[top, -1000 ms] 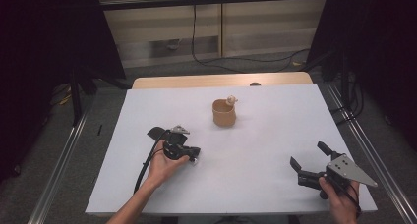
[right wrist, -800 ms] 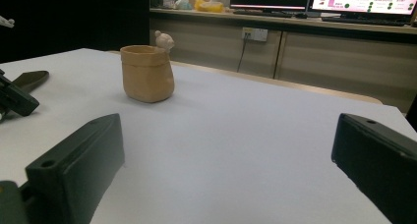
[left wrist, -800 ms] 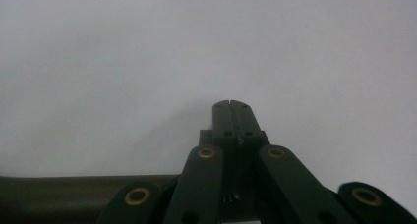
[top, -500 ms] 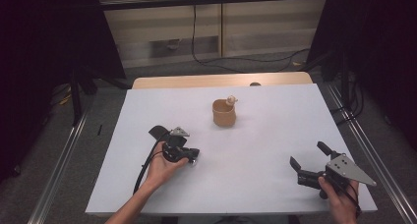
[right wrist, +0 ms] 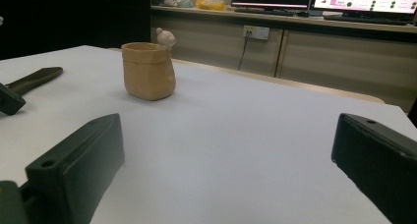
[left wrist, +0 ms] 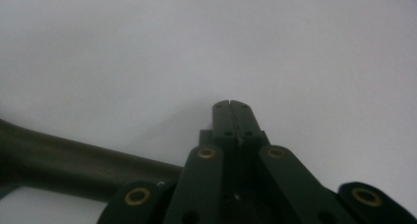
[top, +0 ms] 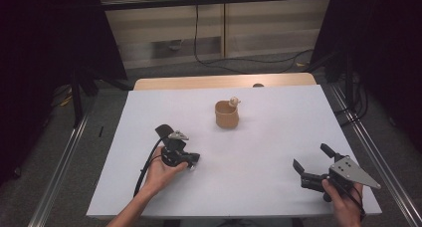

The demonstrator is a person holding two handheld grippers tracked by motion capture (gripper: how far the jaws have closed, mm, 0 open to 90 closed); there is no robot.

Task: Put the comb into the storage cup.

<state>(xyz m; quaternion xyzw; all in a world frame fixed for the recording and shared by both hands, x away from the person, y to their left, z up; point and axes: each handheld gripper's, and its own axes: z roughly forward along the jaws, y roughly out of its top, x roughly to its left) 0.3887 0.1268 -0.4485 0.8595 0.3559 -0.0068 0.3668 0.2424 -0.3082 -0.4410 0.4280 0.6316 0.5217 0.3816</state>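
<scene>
A tan, bag-shaped cup (top: 226, 115) stands upright at the table's middle back, with a small pale figure (top: 233, 101) on its rim. The right gripper view shows the same cup (right wrist: 147, 71) ahead on the left. My left gripper (top: 193, 160) rests low on the white table, left of centre; its jaws (left wrist: 230, 106) are pressed together with nothing between them. A dark green flat handle (top: 163, 131) lies just beside it and runs under its body (left wrist: 74, 162). My right gripper (top: 312, 158) is at the front right, wide open (right wrist: 226, 184) and facing the cup.
The white sheet (top: 278, 137) covers the table up to a bare wooden strip (top: 224, 81) at the far edge. Metal rails (top: 57, 172) run along both sides. A black cable (top: 144, 174) trails from the left gripper toward the person.
The left hand has shifted its gripper very slightly. The cup and the right gripper are where they were.
</scene>
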